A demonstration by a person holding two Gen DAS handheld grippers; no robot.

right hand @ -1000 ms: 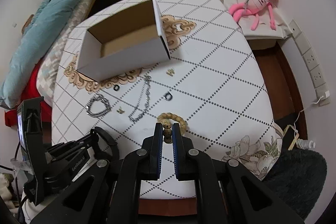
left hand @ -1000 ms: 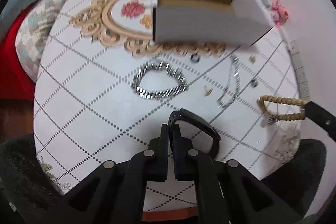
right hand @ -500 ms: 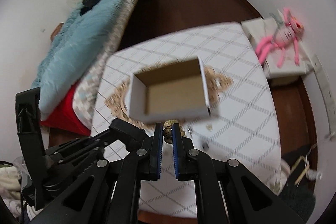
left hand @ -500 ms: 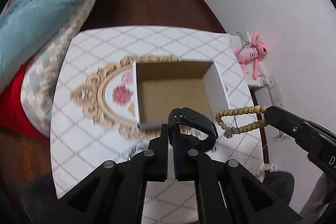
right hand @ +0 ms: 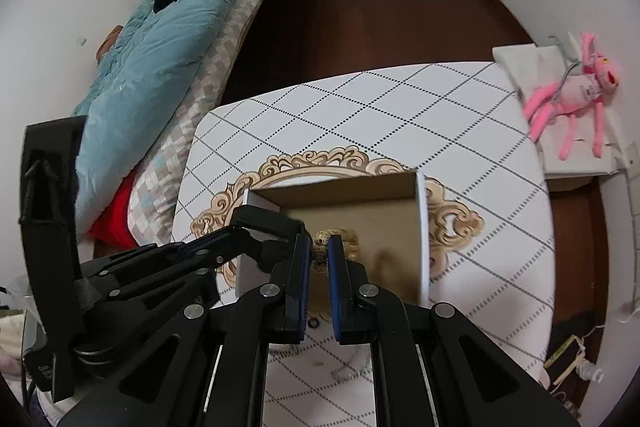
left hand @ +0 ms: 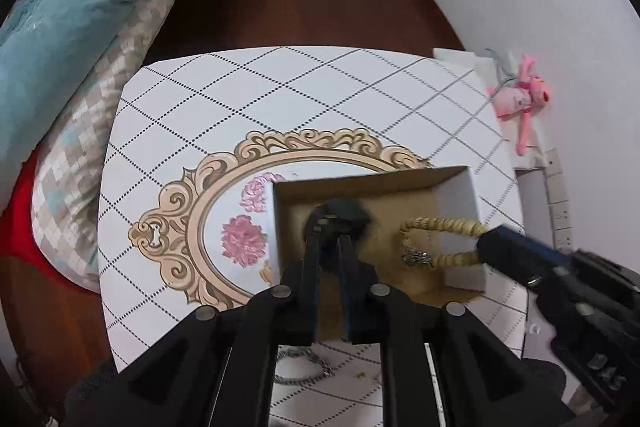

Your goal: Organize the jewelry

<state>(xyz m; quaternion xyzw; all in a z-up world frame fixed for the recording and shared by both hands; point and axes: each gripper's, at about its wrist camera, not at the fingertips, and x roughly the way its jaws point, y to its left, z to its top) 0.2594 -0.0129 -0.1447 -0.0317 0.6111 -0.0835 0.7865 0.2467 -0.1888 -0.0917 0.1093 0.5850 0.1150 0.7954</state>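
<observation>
Since half a second ago, both tools have been brought over the open cardboard box at the tabletop's centre. The left tool is now seen slightly spread, a blurred black band at its tips. The right tool is pinched on the tan beaded bracelet, held inside the box, a silver charm hanging from it.

Left hand-held gripper parted; right hand-held gripper clamped, side by side
</observation>
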